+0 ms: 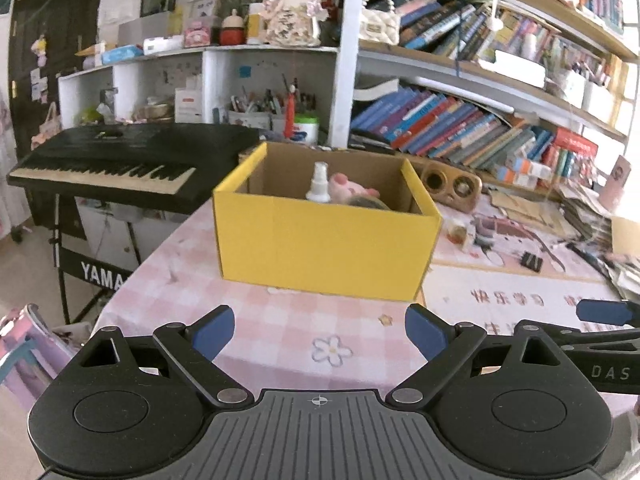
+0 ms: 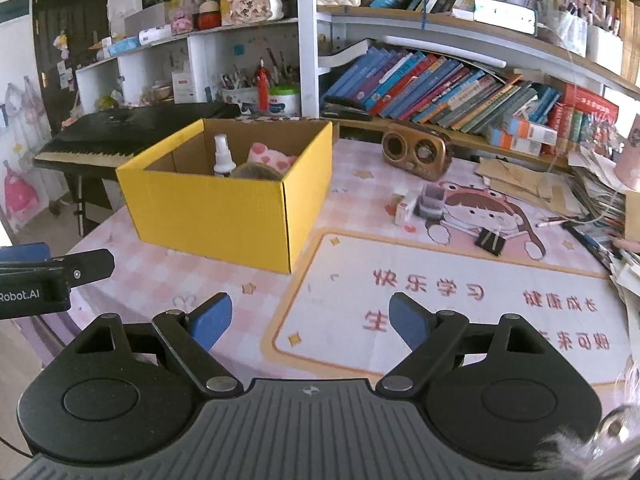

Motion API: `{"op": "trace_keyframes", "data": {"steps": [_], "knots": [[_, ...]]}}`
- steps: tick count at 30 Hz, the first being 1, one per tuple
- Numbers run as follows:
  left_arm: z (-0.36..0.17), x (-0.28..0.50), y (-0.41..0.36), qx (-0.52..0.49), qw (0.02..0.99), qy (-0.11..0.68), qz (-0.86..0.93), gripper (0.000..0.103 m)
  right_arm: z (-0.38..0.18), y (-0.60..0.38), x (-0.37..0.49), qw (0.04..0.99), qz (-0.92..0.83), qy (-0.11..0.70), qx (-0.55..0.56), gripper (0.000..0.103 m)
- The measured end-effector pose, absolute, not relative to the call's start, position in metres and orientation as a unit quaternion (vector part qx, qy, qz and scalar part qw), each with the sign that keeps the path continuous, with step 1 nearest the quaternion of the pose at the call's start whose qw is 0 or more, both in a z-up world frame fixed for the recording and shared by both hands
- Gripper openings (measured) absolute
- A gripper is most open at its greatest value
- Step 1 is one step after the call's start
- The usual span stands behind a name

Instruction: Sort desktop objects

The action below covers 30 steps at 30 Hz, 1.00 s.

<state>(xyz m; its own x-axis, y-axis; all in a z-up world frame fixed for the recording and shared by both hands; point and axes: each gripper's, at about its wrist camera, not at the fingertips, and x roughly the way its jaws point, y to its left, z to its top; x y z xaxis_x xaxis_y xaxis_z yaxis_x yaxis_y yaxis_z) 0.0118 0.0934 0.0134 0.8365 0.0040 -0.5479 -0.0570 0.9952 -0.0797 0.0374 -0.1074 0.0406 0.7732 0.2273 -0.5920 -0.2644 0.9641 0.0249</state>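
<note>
One square corrugated yellow box (image 2: 224, 208), glossy desk mat (image 2: 440, 304)

Matt corrugated cardboard box (image 2: 224, 216), plastic spray btl (image 2: 223, 158)

An open yellow cardboard box (image 2: 224, 208) is set on the pink checked tablecloth, with a white spray bottle (image 2: 222, 157) stood upright inside beside a pink plush toy (image 2: 272, 159).

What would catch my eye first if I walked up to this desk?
Most likely the bright yellow box on the pink checked tablecloth, with a white spray bottle and a pink plush toy inside. Behind it stands a black keyboard, and to its right a brown retro speaker under crowded bookshelves.
</note>
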Motion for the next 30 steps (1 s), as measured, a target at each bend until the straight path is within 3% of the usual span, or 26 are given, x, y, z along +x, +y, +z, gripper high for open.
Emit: {"op": "trace_keyframes", "data": {"steps": [30], "knots": [[0.000, 0.026, 0.011, 0.012, 0.940, 0.323, -0.106, 0.094, 0.023, -0.162, 0.006, 0.936, 0.042, 0.349, -0.003, 0.086]]}}
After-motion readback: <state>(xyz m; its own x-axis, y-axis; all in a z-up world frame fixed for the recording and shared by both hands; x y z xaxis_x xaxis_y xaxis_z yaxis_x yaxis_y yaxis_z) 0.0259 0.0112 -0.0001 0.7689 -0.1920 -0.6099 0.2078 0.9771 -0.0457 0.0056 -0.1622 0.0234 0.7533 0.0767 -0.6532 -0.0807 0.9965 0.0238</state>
